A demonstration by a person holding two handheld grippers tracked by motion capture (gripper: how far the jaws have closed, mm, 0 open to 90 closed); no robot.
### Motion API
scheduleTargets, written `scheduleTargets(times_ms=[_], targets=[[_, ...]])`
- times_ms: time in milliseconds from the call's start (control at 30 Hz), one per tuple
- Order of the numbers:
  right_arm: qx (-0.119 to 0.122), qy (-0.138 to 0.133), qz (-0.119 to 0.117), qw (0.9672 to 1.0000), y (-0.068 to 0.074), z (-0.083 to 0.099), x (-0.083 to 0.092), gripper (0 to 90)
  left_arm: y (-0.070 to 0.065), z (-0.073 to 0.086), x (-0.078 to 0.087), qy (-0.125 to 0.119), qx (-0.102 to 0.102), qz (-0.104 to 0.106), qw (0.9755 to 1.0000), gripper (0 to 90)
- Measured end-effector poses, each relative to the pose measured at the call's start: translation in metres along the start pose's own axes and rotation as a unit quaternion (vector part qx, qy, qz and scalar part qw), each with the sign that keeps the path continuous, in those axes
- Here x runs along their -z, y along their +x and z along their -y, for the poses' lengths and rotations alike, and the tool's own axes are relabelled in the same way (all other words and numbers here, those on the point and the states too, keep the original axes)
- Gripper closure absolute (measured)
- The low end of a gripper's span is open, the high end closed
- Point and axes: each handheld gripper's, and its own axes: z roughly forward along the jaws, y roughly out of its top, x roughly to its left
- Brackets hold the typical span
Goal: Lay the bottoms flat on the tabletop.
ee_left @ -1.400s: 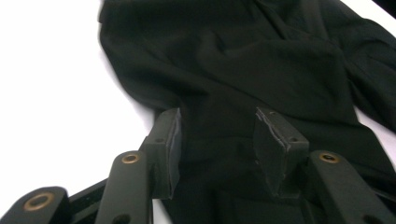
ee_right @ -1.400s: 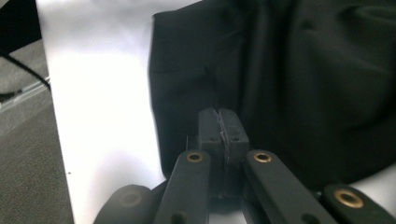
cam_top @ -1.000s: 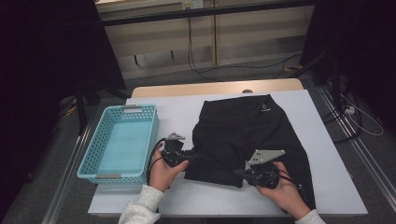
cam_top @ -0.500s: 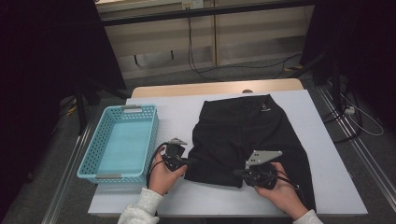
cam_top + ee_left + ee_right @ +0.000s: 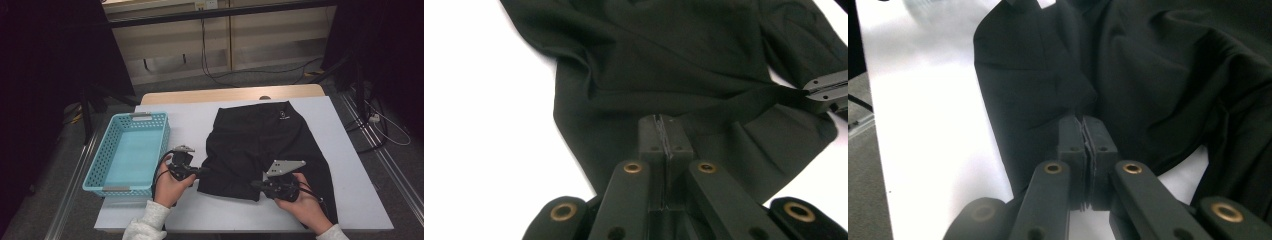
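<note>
Here the black shorts point(image 5: 270, 145) lie lengthwise, waistband away; left gripper point(image 5: 200, 171) and right gripper point(image 5: 256, 184) both clamp the near hem.

The shorts point(image 5: 684, 65) run off the top edge of the left gripper view. Their small white logo point(image 5: 283, 117) is too small to read in the high view.

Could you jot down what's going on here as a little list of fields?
garment: black shorts spread on the white table
left gripper: jaws have just closed, pinching the shorts' near left hem
right gripper: shut on the near hem between the legs
basket: light blue, nothing in it, left of the shorts
hands: one behind each gripper, at the near table edge
</note>
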Motion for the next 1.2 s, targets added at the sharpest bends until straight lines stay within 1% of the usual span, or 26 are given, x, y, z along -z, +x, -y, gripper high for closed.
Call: scheduleTargets(times_ms=[167, 267, 300, 333, 367, 400, 433, 467, 500, 533, 567, 600, 633, 667, 700, 733, 767, 800, 833, 933, 967, 1000, 1067, 1133, 1167, 1200], targets=[[0.003, 0.001, -0.024, 0.9997, 0.006, 0.002, 0.005, 89.1, -0.004, 0.003, 0.010, -0.005, -0.001, 0.002, 1.0000, 90.0], [0.024, 0.012, -0.045, 0.9987, 0.017, 0.002, 0.006, 89.0, -0.005, 0.005, 0.016, -0.010, 0.000, 0.003, 0.9999, 89.1], [0.031, 0.016, -0.054, 0.9979, 0.021, 0.002, 0.006, 89.0, -0.006, 0.006, 0.022, -0.018, 0.010, 0.001, 0.9998, 87.7], [0.031, 0.016, -0.054, 0.9979, 0.021, 0.002, 0.006, 89.0, -0.006, 0.006, 0.022, -0.018, 0.010, 0.001, 0.9998, 85.5], [0.041, 0.029, -0.072, 0.9962, 0.027, 0.003, 0.005, 88.3, -0.006, 0.005, 0.024, -0.037, 0.009, -0.008, 0.9992, 79.3], [0.045, 0.035, -0.082, 0.9950, 0.028, 0.004, 0.004, 88.2, -0.006, 0.005, 0.024, -0.037, 0.009, -0.008, 0.9992, 76.2], [0.055, 0.042, -0.094, 0.9931, 0.029, 0.005, 0.002, 87.8, -0.005, 0.003, 0.023, -0.055, 0.012, -0.021, 0.9982, 70.5], [0.055, 0.042, -0.094, 0.9931, 0.029, 0.005, 0.002, 87.8, -0.005, 0.003, 0.023, -0.055, 0.012, -0.021, 0.9982, 65.5], [0.061, 0.051, -0.100, 0.9918, 0.029, 0.006, 0.000, 82.2, -0.004, 0.003, 0.019, -0.054, 0.003, -0.027, 0.9982, 62.6], [0.062, 0.055, -0.107, 0.9908, 0.029, 0.006, -0.001, 80.7, -0.002, 0.004, 0.015, -0.053, 0.003, -0.032, 0.9981, 59.7], [0.062, 0.055, -0.102, 0.9913, 0.028, 0.006, -0.001, 76.5, -0.001, 0.004, 0.012, -0.054, 0.005, -0.034, 0.9980, 54.4], [0.059, 0.053, -0.098, 0.9920, 0.028, 0.006, -0.001, 76.6, 0.001, 0.004, 0.008, -0.046, 0.010, -0.031, 0.9984, 54.3], [0.056, 0.050, -0.090, 0.9932, 0.025, 0.005, 0.000, 75.9, 0.002, 0.005, 0.005, -0.041, 0.011, -0.026, 0.9988, 59.9], [0.056, 0.050, -0.090, 0.9932, 0.025, 0.005, 0.000, 75.9, 0.002, 0.005, 0.005, -0.041, 0.011, -0.026, 0.9988, 59.6], [0.040, 0.034, -0.062, 0.9967, 0.020, 0.002, 0.001, 70.4, 0.002, 0.006, 0.004, -0.039, 0.011, -0.026, 0.9988, 58.1], [0.040, 0.034, -0.062, 0.9967, 0.020, 0.002, 0.001, 70.4, 0.003, 0.006, 0.003, -0.036, 0.009, -0.029, 0.9989, 58.1], [0.024, 0.015, -0.039, 0.9988, 0.015, -0.001, 0.001, 67.0, 0.002, 0.007, 0.000, -0.035, 0.011, -0.026, 0.9990, 59.0], [0.017, 0.011, -0.031, 0.9993, 0.013, -0.002, 0.000, 67.6, 0.002, 0.007, 0.000, -0.035, 0.011, -0.026, 0.9990, 58.6], [0.013, 0.007, -0.027, 0.9995, 0.010, -0.004, -0.002, 67.1, 0.001, 0.008, -0.005, -0.021, 0.002, -0.027, 0.9994, 60.9], [0.009, 0.001, -0.011, 0.9999, 0.008, -0.007, -0.005, 66.4, 0.000, 0.009, -0.012, -0.013, 0.004, -0.021, 0.9997, 63.0], [0.009, -0.002, -0.001, 1.0000, 0.006, -0.009, -0.007, 64.3, -0.001, 0.012, -0.017, 0.003, -0.007, -0.030, 0.9995, 64.5], [0.007, -0.005, 0.002, 1.0000, 0.006, -0.010, -0.008, 63.5, -0.001, 0.014, -0.019, 0.002, -0.009, -0.029, 0.9996, 64.2], [0.010, -0.007, 0.006, 0.9999, 0.006, -0.011, -0.009, 63.6, -0.002, 0.014, -0.020, 0.005, -0.010, -0.026, 0.9996, 71.8], [0.014, -0.012, 0.013, 0.9998, 0.005, -0.013, -0.011, 63.3, -0.006, 0.016, -0.019, 0.022, -0.008, -0.021, 0.9995, 76.0], [0.011, -0.013, 0.013, 0.9998, 0.004, -0.014, -0.012, 63.3, -0.007, 0.016, -0.019, 0.026, -0.004, -0.016, 0.9995, 82.9], [0.008, -0.017, 0.013, 0.9997, 0.004, -0.014, -0.013, 63.4, -0.006, 0.017, -0.018, 0.028, -0.003, -0.014, 0.9995, 85.0]])
